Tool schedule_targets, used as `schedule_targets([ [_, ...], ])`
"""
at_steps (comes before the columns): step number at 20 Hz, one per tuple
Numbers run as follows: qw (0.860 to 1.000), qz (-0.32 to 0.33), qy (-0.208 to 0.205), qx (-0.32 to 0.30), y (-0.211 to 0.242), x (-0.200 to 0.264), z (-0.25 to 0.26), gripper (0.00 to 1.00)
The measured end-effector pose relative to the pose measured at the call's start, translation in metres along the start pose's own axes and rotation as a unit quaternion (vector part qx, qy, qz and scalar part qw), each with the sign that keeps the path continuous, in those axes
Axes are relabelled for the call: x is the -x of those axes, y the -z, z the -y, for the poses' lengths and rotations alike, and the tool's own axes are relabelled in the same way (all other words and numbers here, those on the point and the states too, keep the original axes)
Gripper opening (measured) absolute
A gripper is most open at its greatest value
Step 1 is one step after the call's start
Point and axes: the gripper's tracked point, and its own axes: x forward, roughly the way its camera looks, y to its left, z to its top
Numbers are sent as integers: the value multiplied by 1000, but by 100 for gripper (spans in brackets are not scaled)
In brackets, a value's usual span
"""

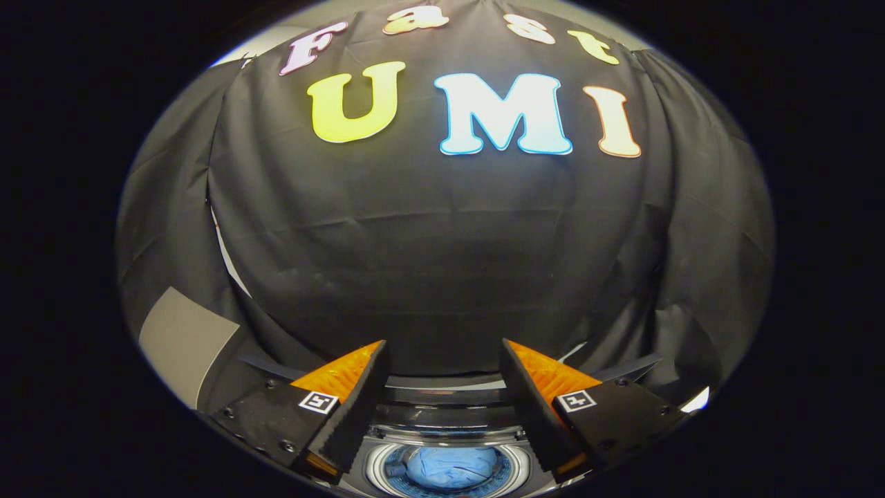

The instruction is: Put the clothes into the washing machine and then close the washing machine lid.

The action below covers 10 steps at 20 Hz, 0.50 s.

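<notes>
My gripper [442, 356] stands released: the two fingers [359, 401] are spread well apart, with an empty gap between them — nothing is held and nothing touches either finger. Each finger carries a small square marker tag on its outer block.

Below and between the fingers sits the washing machine [449, 432], seen from above. Its round drum opening [377, 470] is exposed, ringed by a bright metal rim. Inside the drum lies the clothes [453, 467], a light blue crumpled bundle resting in the middle of the tub, well down inside the rim. No part of the fabric hangs over the edge that I can see.

The lid [442, 395] stands raised at the far side of the opening — a dark band with a pale strip along its upper edge, lying just ahead of the fingers and spanning the gap between them. I cannot tell from this angle exactly how far back it is tilted. The fingers are near the lid's upper edge, but whether they touch it I cannot tell.

Beyond the machine hangs the black cloth wall [442, 263] of the booth, creased and draped, with folds falling at both sides. Beside my left finger a grey flat panel [183, 339] shows at the foot of the cloth.
</notes>
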Motion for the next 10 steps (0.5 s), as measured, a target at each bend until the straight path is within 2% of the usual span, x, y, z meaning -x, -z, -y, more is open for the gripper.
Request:
schedule_targets([
  [10, 1000, 15, -1, 5, 7, 19, -2, 99],
])
